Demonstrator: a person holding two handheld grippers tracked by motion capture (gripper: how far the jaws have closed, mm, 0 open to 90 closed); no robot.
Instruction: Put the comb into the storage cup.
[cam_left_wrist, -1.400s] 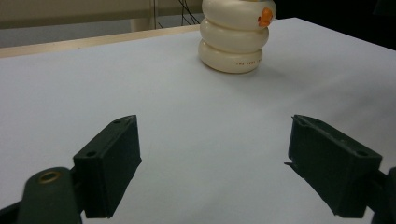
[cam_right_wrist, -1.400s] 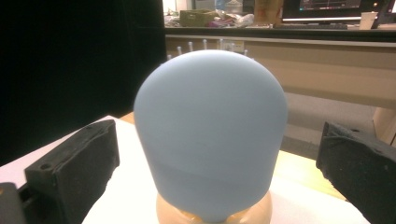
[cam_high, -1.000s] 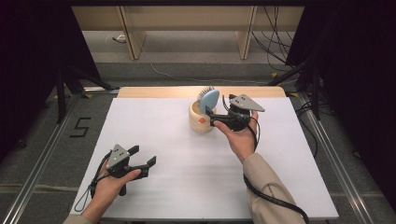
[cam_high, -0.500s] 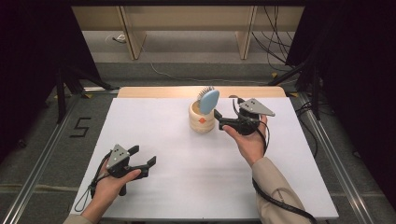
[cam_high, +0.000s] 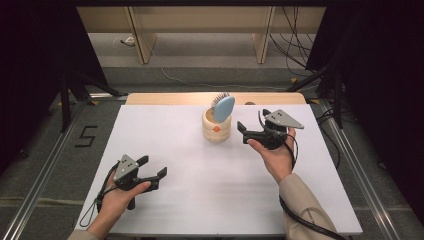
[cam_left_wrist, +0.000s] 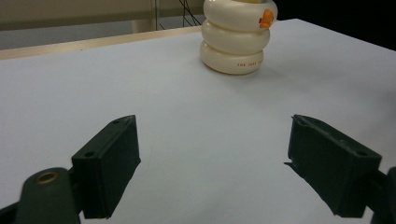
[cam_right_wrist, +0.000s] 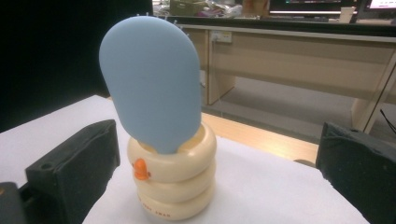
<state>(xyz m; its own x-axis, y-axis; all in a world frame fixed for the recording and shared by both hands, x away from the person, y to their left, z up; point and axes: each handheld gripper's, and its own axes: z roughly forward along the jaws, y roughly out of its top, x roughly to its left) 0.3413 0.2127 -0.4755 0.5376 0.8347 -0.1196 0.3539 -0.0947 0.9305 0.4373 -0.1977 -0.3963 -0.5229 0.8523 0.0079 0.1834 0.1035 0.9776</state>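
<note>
A cream ringed holder (cam_high: 216, 127) with a small orange mark stands at the back middle of the white table (cam_high: 200, 200). A blue hairbrush (cam_high: 223, 107) stands upright in it, bristles facing away. My right gripper (cam_high: 251, 125) hovers just right of the holder, jaws open and pointing at it with a gap between. In the right gripper view the brush (cam_right_wrist: 152, 84) and holder (cam_right_wrist: 173, 182) sit ahead between the wide jaws of my right gripper (cam_right_wrist: 217, 170), untouched. My left gripper (cam_high: 152, 166) rests open at the front left. In the left gripper view my left gripper (cam_left_wrist: 212, 163) is empty, and the holder (cam_left_wrist: 236, 39) is far ahead.
The table's wooden back edge (cam_high: 165, 98) borders a drop to the floor. Cables (cam_high: 295, 30) and wooden bench legs (cam_high: 142, 35) lie beyond it. Metal rails (cam_high: 45, 165) run along both sides of the table.
The right gripper has drawn back to the right, away from the holder and brush. The left gripper has stayed where it was.
</note>
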